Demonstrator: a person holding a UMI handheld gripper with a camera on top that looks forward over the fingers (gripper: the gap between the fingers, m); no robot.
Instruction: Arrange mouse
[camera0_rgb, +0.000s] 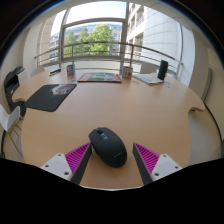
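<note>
A black computer mouse (108, 146) lies on the light wooden table (150, 110), between my two fingers. There is a gap at each side of it. My gripper (112, 160) is open, with the magenta pads (74, 157) standing apart to the left and right of the mouse. A black mouse mat (50, 96) lies on the table beyond the fingers to the left, with a small object on its far end.
At the far side of the table lie a reddish mat (99, 77), a bottle (69, 71), a cup (127, 71), and a white device with a dark speaker (160, 71). A chair (11, 85) stands at the left. Large windows are behind.
</note>
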